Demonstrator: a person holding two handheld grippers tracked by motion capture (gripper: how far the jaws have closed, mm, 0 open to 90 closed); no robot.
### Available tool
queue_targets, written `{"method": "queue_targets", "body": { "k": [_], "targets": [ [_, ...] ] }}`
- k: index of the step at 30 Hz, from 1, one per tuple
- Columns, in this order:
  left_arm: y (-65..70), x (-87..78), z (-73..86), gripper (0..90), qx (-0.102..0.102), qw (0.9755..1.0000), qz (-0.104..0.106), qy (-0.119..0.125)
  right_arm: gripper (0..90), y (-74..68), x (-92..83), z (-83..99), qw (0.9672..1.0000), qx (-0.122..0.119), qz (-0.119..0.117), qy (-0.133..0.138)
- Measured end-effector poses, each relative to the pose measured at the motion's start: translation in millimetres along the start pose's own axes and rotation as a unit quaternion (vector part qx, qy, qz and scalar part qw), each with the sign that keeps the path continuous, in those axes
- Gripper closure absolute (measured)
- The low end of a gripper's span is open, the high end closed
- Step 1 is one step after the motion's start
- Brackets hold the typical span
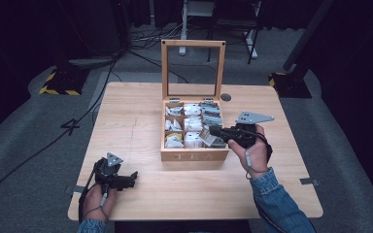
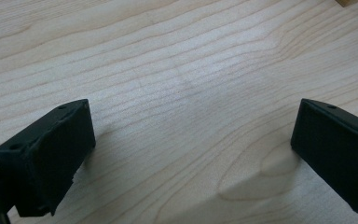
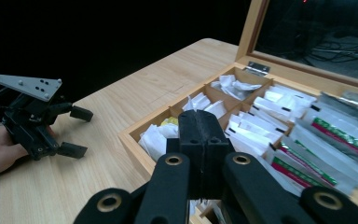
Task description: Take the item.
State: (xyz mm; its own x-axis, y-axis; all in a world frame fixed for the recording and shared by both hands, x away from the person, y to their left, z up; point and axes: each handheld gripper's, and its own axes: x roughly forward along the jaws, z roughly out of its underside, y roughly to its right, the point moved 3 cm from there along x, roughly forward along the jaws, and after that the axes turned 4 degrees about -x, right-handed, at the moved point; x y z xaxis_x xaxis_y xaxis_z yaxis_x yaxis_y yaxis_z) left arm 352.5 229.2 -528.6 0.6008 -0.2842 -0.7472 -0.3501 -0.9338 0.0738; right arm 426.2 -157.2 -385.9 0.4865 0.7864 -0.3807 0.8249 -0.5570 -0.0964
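An open wooden tea box (image 1: pixel 194 156) sits mid-table with its glass lid (image 1: pixel 193 42) upright. Its compartments hold white bags and grey sachets with green and red stripes (image 3: pixel 335 140). My right gripper (image 1: pixel 213 131) hovers over the box's front right compartment, jaws pressed together (image 3: pixel 199 116). A grey-white sachet (image 1: pixel 207 139) tilts up at its tip and looks pinched there, though the jaws hide the contact. My left gripper (image 1: pixel 133 178) rests on the table near the front left corner. It is open with bare wood between its fingers (image 2: pixel 191 154), and it lies left of the box (image 3: pixel 78 132).
The wooden table (image 1: pixel 141 111) has bare surface left of the box and along the front. A small dark round disc (image 1: pixel 226 97) lies behind the box's right side. Cables and stand legs cover the dark floor beyond the table.
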Motion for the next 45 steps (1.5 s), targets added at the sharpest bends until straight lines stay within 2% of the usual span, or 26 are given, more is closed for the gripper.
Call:
{"method": "queue_targets", "body": {
  "k": [11,20,23,24,25,27,32,41,44,45],
  "targets": [
    [0.3,1.1,-1.4,0.0,0.001,1.0,-0.002,0.0,90.0,8.8,-34.6,-5.9,0.9993,0.005,0.026,0.027],
    [0.5,2.1,-2.5,0.0,0.001,1.0,-0.001,-0.001,90.0,21.9,-55.8,-3.9,0.998,0.012,0.054,0.031],
    [0.3,2.2,-2.7,0.0,0.002,1.0,-0.001,0.0,90.0,29.6,-63.5,-0.3,0.9969,0.016,0.074,0.024],
    [0.3,2.2,-2.7,0.0,0.002,1.0,-0.001,0.0,90.0,29.6,-63.5,-0.3,0.9969,0.016,0.074,0.024],
    [0.4,2.4,-2.8,0.0,0.002,1.0,-0.001,0.001,90.0,32.1,-67.0,0.8,0.9962,0.014,0.084,0.018],
    [0.4,2.3,-2.8,0.0,0.002,1.0,-0.001,0.0,90.0,34.1,-69.0,1.2,0.9957,0.01,0.091,0.017],
    [0.4,2.3,-2.8,0.0,0.002,1.0,-0.001,0.001,90.0,45.6,-80.5,4.0,0.9934,0.023,0.111,0.016],
    [0.4,2.3,-2.8,0.0,0.002,1.0,-0.001,0.001,90.0,58.8,-86.7,11.0,0.9911,0.044,0.125,-0.005],
    [0.5,2.3,-2.7,0.0,0.002,1.0,-0.001,0.001,90.0,65.3,-85.9,15.4,0.9893,0.054,0.134,-0.019],
    [0.5,2.3,-2.7,0.0,0.002,1.0,-0.001,0.001,90.0,70.2,-86.0,18.3,0.9875,0.058,0.144,-0.028]
  ]
}}
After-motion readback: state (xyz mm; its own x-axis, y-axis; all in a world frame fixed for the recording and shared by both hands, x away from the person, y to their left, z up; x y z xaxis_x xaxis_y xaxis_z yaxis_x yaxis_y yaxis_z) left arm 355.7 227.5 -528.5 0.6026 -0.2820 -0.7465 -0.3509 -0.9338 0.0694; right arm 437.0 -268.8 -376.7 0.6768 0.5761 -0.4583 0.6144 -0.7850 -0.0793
